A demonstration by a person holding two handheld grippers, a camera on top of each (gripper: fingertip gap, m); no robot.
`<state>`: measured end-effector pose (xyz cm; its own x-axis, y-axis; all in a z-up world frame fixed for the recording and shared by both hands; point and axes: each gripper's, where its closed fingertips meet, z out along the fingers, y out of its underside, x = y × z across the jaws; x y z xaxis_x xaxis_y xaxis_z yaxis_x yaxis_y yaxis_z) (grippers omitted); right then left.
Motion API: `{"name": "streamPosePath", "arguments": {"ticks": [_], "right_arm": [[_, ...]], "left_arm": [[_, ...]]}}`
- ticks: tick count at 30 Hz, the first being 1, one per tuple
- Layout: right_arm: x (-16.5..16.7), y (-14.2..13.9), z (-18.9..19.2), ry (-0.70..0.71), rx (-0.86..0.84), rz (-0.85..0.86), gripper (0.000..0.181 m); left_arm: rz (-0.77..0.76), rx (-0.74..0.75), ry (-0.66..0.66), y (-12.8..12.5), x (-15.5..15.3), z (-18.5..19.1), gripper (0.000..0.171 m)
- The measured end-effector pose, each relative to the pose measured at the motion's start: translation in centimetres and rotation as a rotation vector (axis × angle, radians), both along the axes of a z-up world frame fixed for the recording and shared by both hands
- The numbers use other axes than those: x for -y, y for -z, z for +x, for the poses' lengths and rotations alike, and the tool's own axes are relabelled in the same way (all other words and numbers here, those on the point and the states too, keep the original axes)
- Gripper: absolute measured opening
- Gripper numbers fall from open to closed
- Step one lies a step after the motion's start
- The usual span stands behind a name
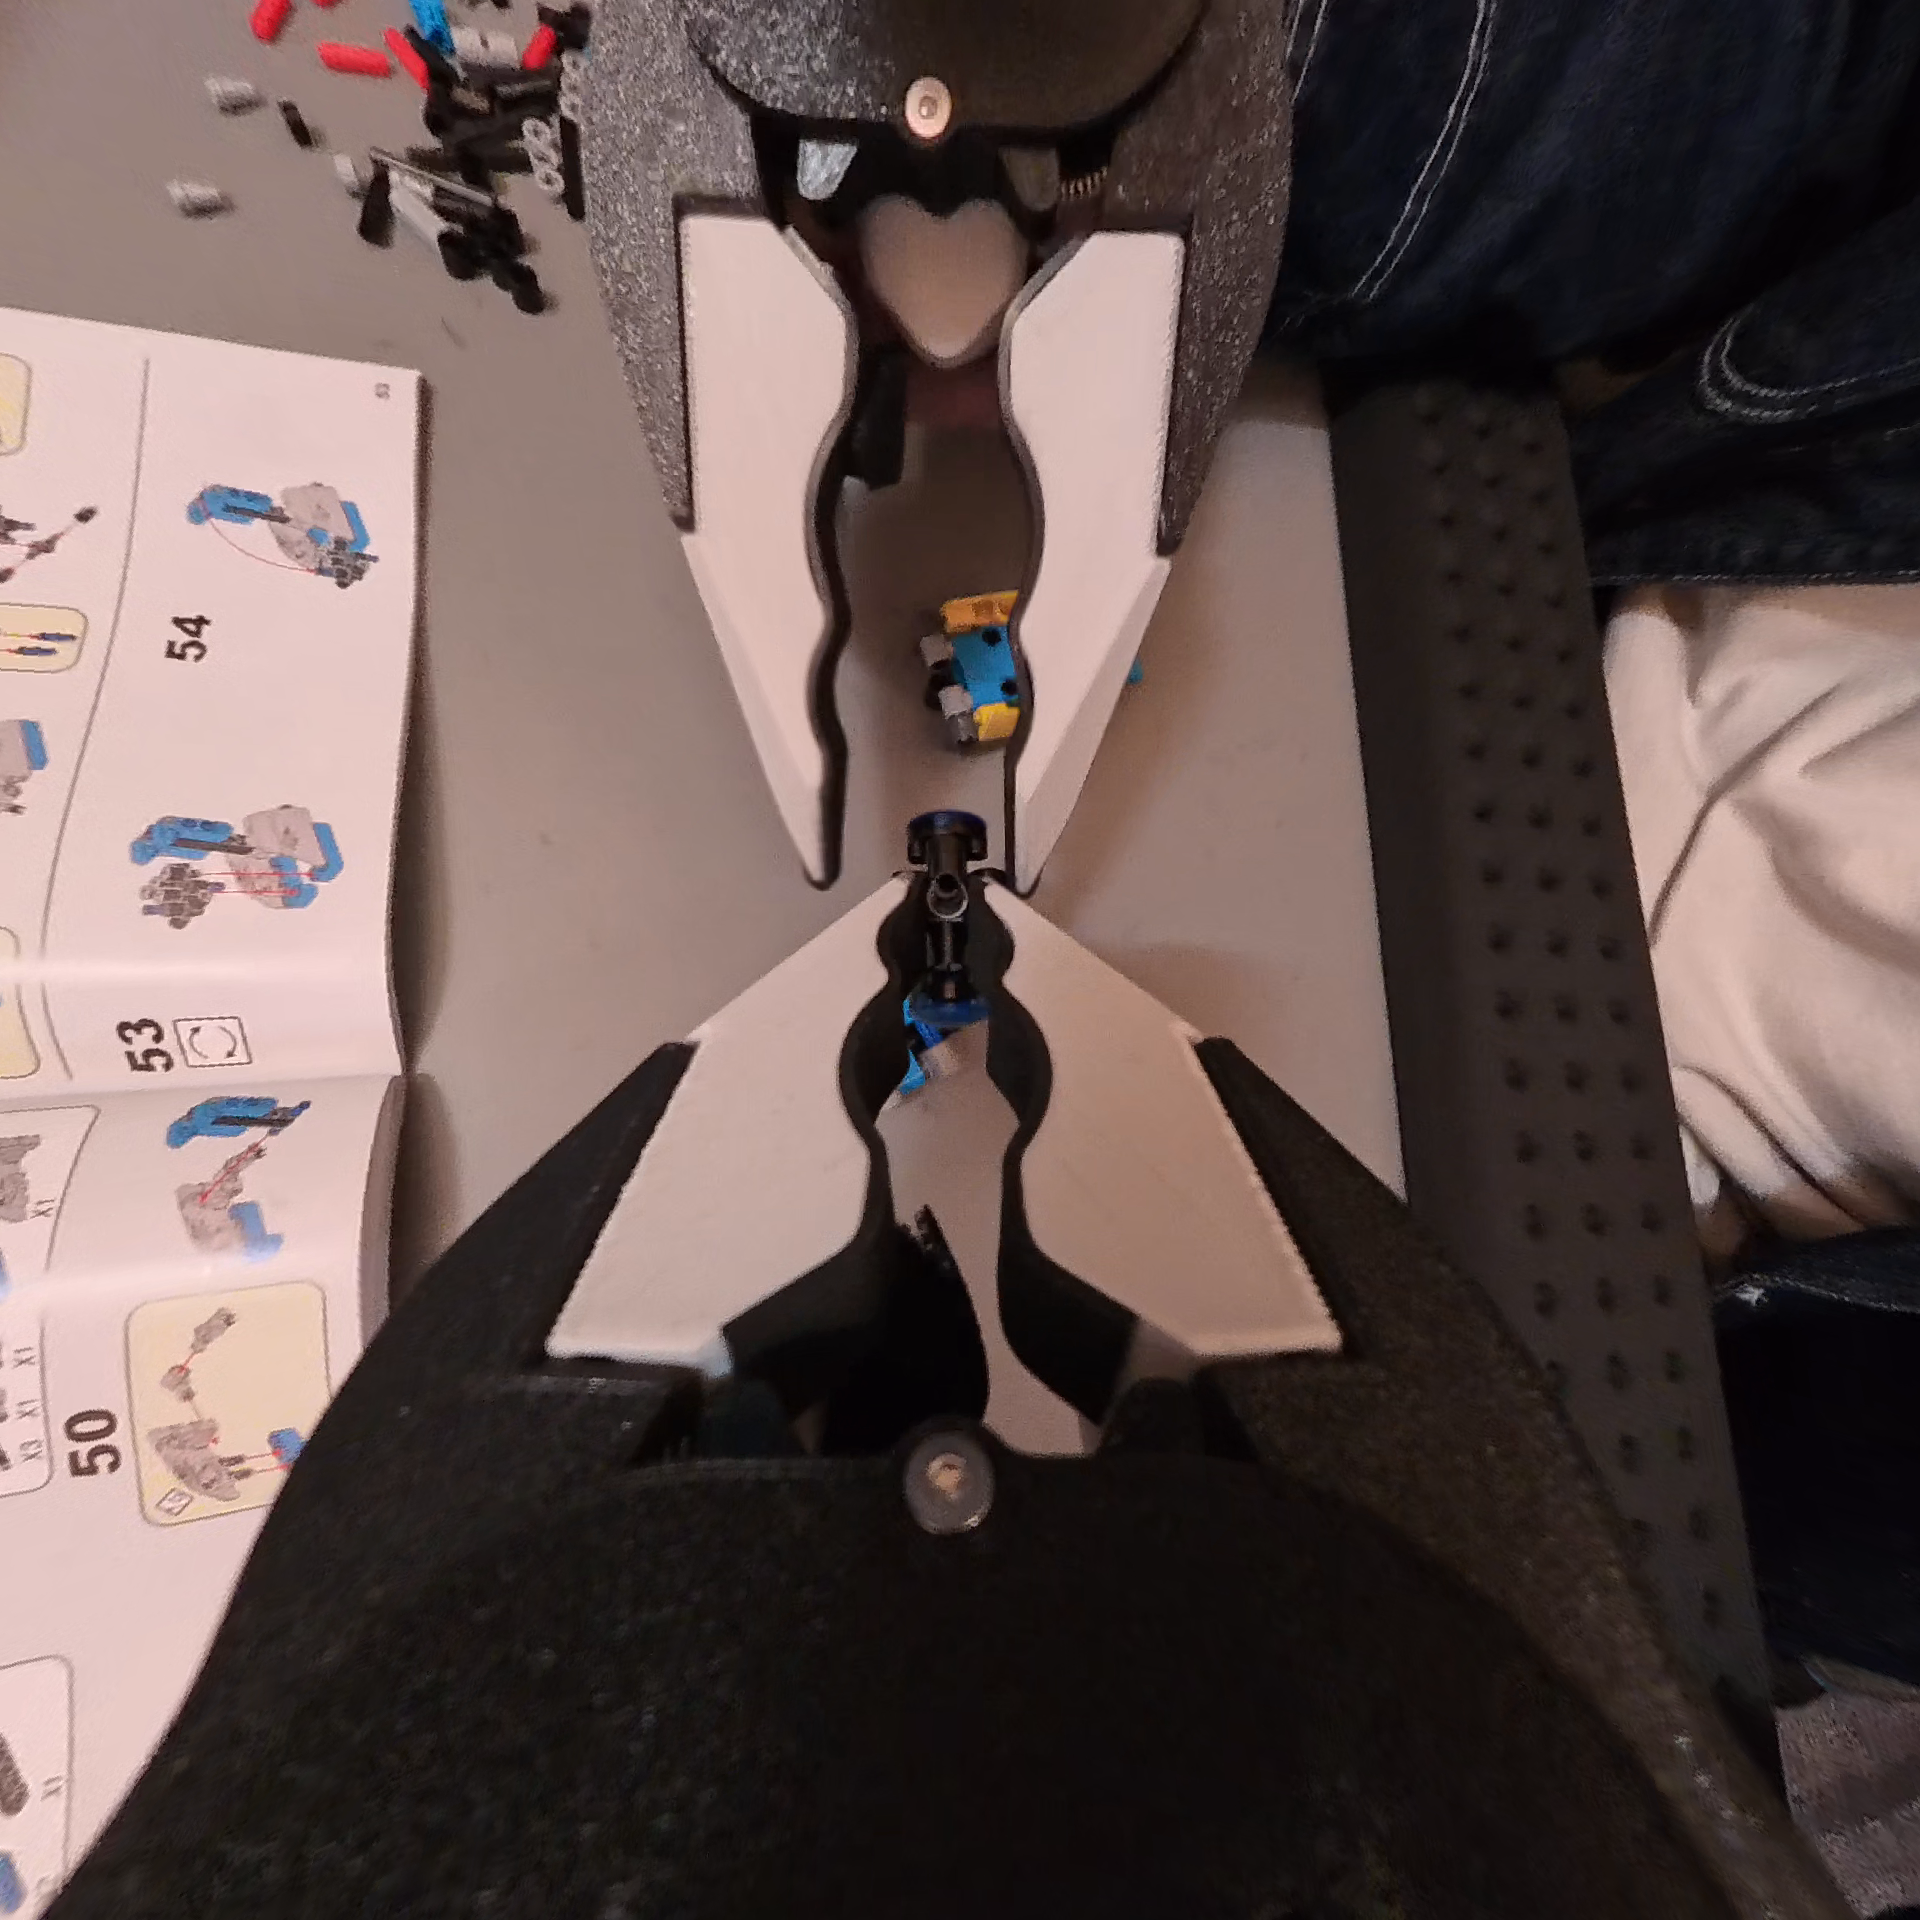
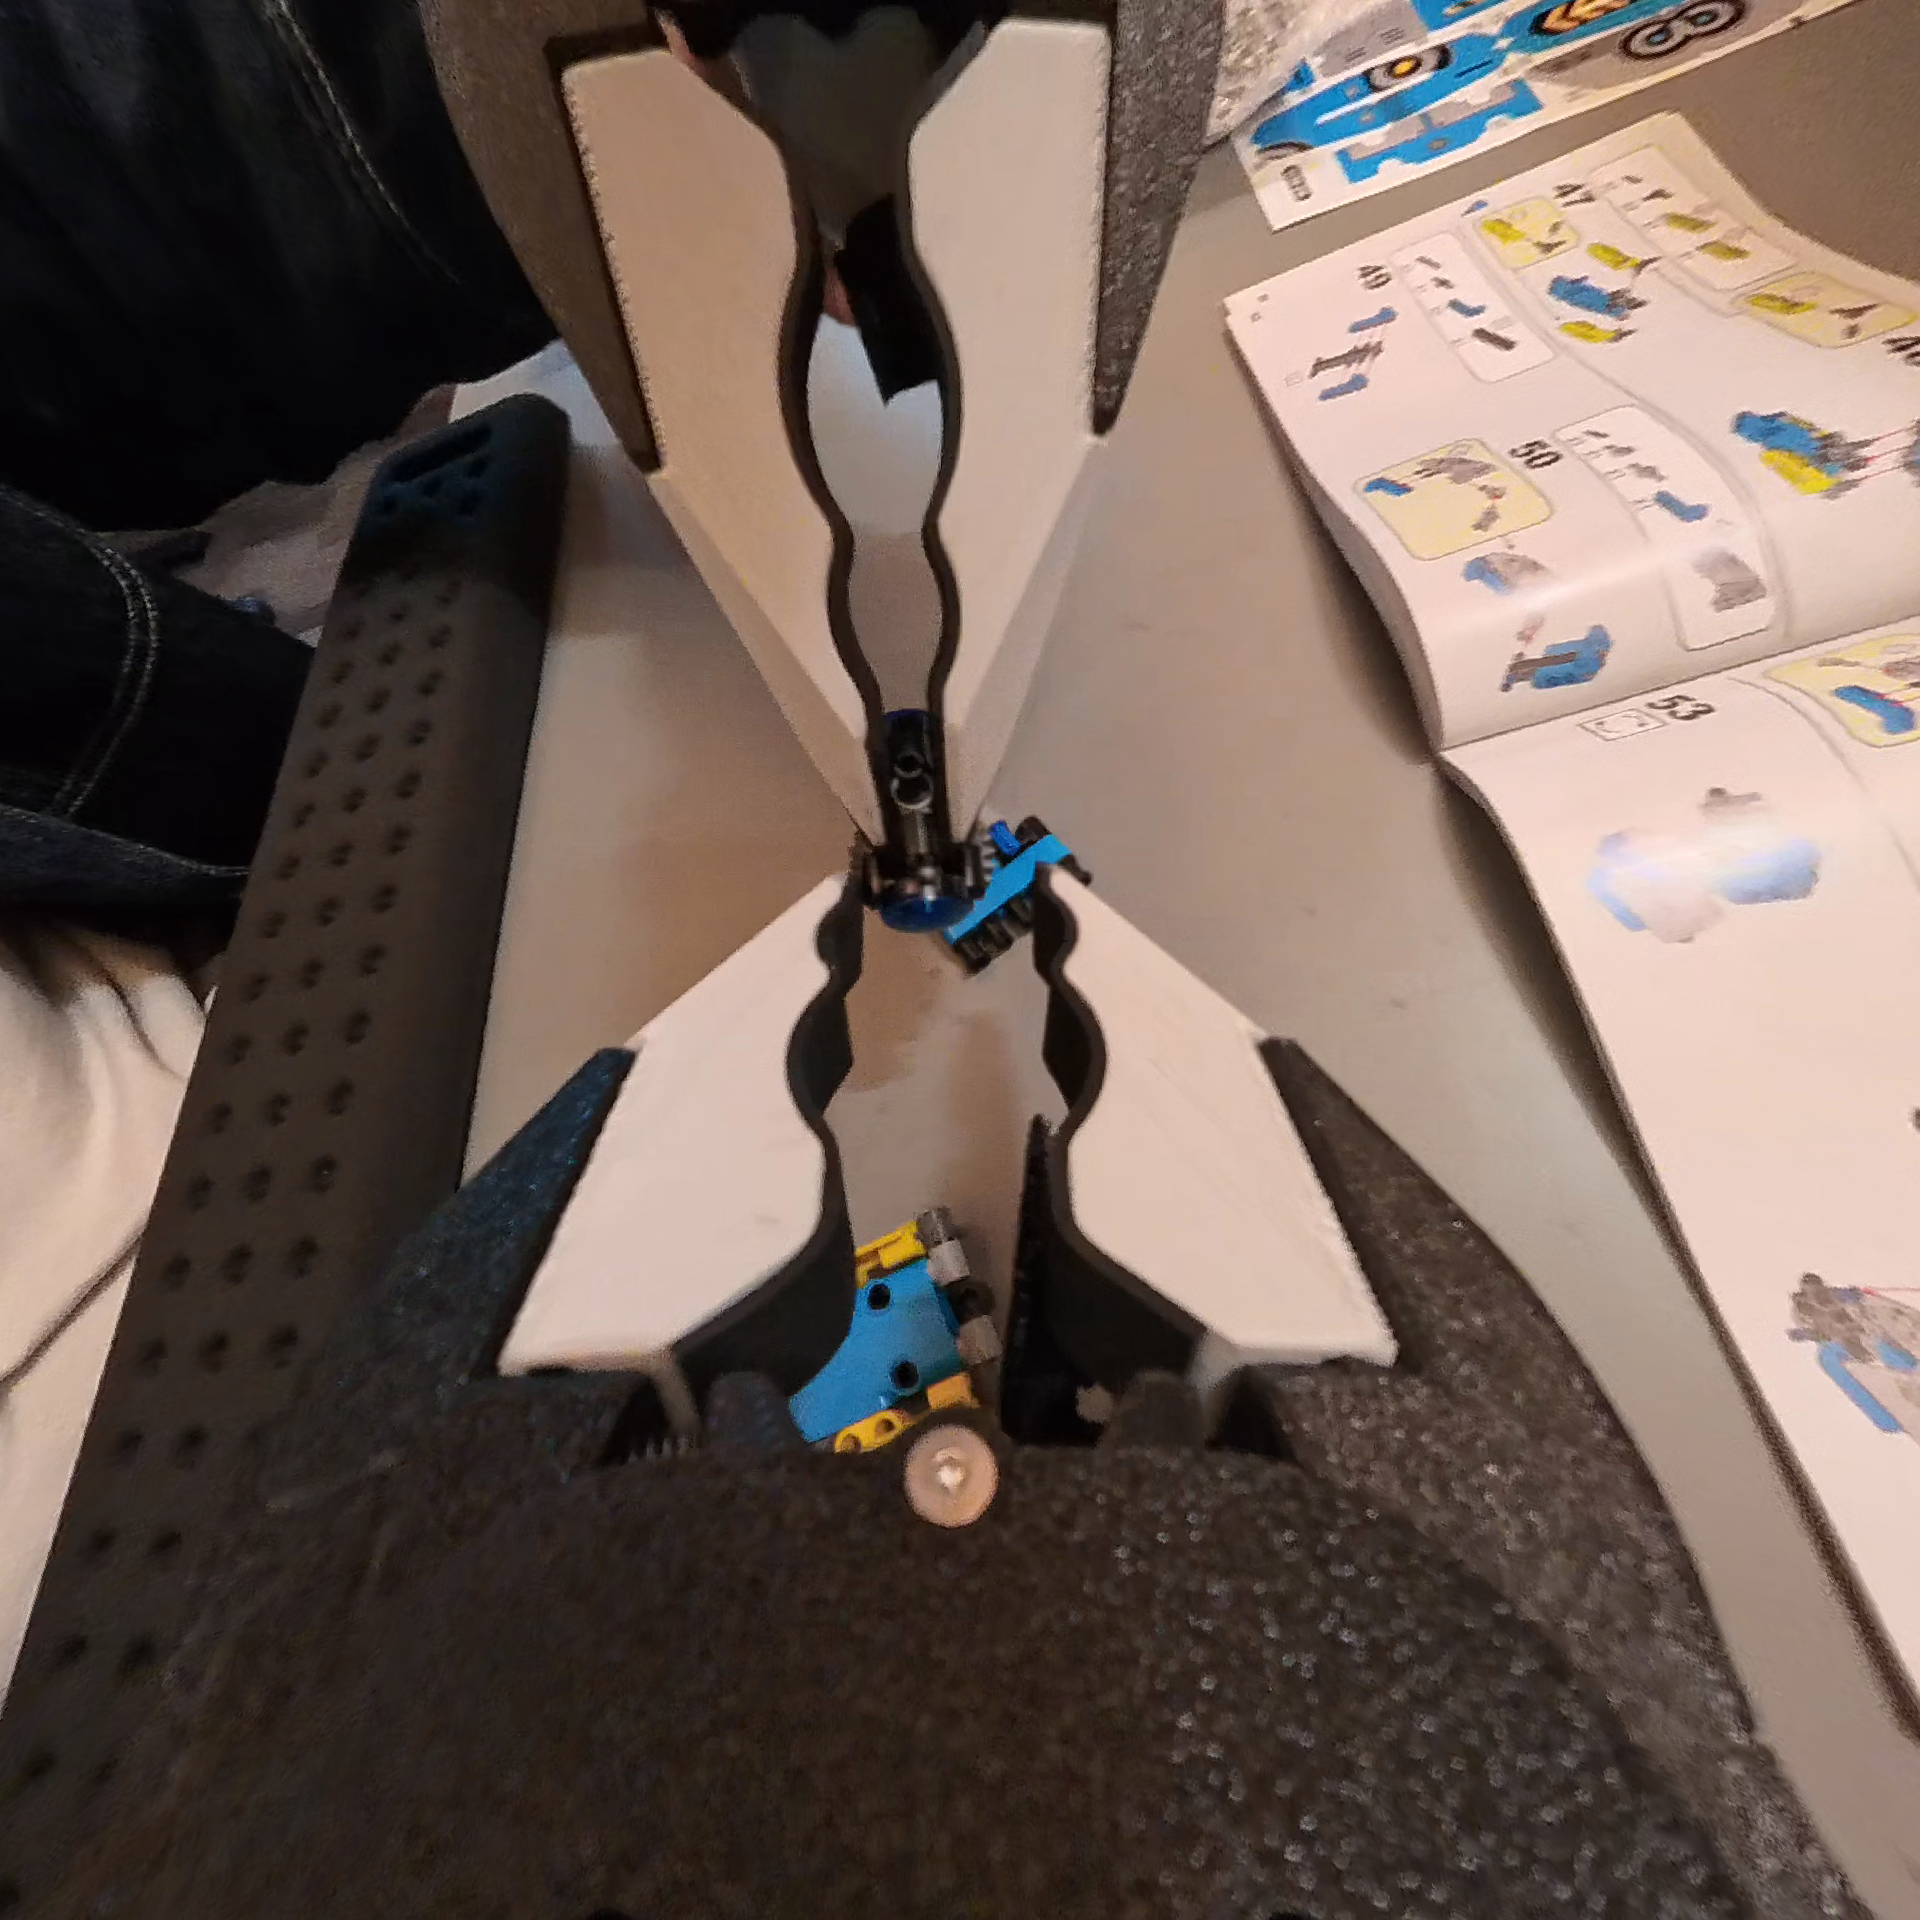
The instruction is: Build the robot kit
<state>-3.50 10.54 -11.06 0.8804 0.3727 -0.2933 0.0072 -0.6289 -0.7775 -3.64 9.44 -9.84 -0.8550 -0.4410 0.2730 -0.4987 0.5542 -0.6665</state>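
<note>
Currently left gripper (image 1: 943, 902) is clamped on a small black plastic pin assembly with a blue round end (image 1: 943, 847), tip-to-tip with the right gripper (image 2: 940, 883), whose jaws stand narrowly apart around that end, blue-and-yellow brick block (image 1: 977, 665) on the grey table (image 1: 582, 727) below, open instruction booklet (image 1: 208, 727) beside.

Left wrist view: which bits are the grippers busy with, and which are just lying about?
Busy: black pin with a blue end, pinched by the left gripper; the right gripper open around its blue end.

Lying about: blue-and-yellow brick assembly; small blue-and-black piece; instruction booklet; loose black, red and grey bricks.
</note>
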Motion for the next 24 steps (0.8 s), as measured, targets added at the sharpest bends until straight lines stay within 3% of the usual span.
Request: {"name": "streamPosePath", "arguments": {"ticks": [4,7,9,11,13,16,19,24], "right_arm": [[0.6,0.7,-0.8,-0.046,-0.004,-0.031,0.024],[0.8,0.4,0.3,-0.008,-0.083,-0.018,0.023],[1.0,-0.2,1.7,0.052,-0.206,0.002,0.023],[0.9,-2.1,2.9,0.101,-0.358,0.094,0.023],[0.9,-4.1,3.4,0.105,-0.477,0.195,0.023],[0.7,-5.4,3.3,0.100,-0.519,0.264,0.023],[0.3,-4.5,3.0,0.115,-0.439,0.240,0.023],[-0.5,-3.4,3.5,0.186,-0.409,0.199,0.023]], "left_arm": [[0.014,-0.014,0.002,0.3,1.1,0.2,0.006],[-0.043,0.010,-0.094,-0.5,0.9,1.5,0.008],[-0.183,0.056,-0.227,-2.5,-0.5,3.1,0.028],[-0.371,0.094,-0.345,-4.2,-2.1,4.0,0.035],[-0.499,0.133,-0.390,-4.4,-2.3,3.7,0.038],[-0.390,0.179,-0.350,-2.4,-0.6,2.6,0.039],[-0.336,0.296,-0.367,-2.8,0.3,3.0,0.040],[-0.108,0.467,-0.418,-1.6,-0.7,4.2,0.030]]}}
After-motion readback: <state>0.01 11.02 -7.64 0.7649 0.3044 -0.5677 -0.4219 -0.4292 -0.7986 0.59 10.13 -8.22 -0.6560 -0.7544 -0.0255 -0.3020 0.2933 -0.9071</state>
